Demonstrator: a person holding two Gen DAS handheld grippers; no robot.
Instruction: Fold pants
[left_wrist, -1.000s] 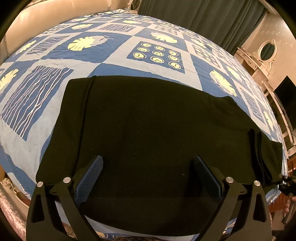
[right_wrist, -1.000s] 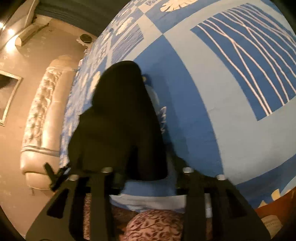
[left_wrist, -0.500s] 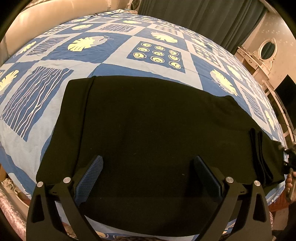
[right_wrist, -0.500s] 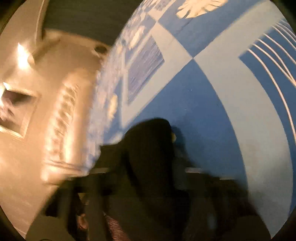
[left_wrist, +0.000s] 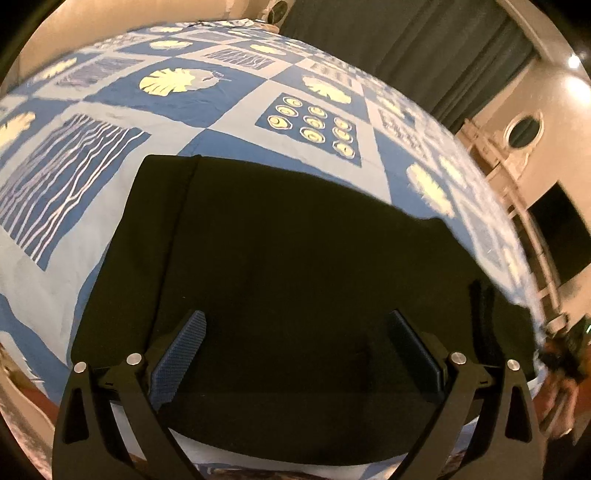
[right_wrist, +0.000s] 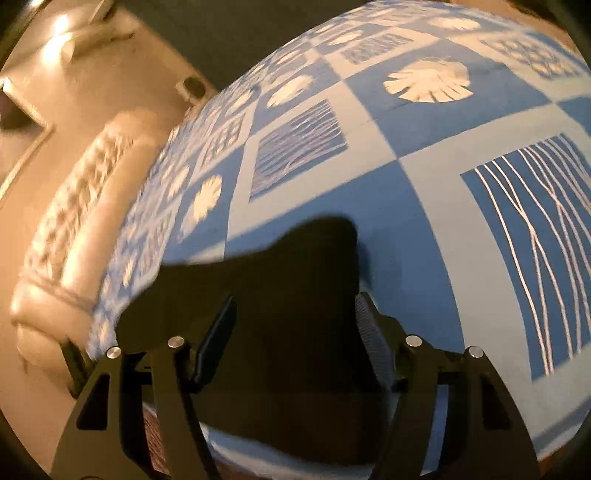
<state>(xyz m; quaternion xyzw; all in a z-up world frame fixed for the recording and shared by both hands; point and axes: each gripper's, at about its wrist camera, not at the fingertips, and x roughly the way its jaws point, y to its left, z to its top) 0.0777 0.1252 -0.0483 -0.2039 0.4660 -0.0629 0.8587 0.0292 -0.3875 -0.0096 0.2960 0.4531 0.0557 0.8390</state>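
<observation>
My left gripper (left_wrist: 297, 347) is spread wide, both blue textured pads apart, nothing between them. It hovers over the near edge of the black pants (left_wrist: 295, 266), which lie flat on the bed. The bedspread (left_wrist: 207, 103) is a blue and pale patchwork with leaf prints, wavy-line squares and a panel of spiral dots. The pants spread across the near part of it, a long seam running down the left portion and a bunched ridge of folds at the right end. The near hem of the cloth ends just short of the bed's edge.

My right gripper (right_wrist: 293, 328) is also parted, less widely. The end of the pants (right_wrist: 295, 295) lies between the fingers and rises in a dark hump ahead of them. I cannot tell whether the pads touch the cloth; the jaws do not pinch it. This view is motion-blurred.

Around the bed: a cream tufted headboard (right_wrist: 70, 229) to the left in the right wrist view, dark curtains (left_wrist: 424, 48) beyond the far edge in the left wrist view, an oval mirror (left_wrist: 523, 129) on a pale wall, and a dark screen (left_wrist: 561, 232) to the right.
</observation>
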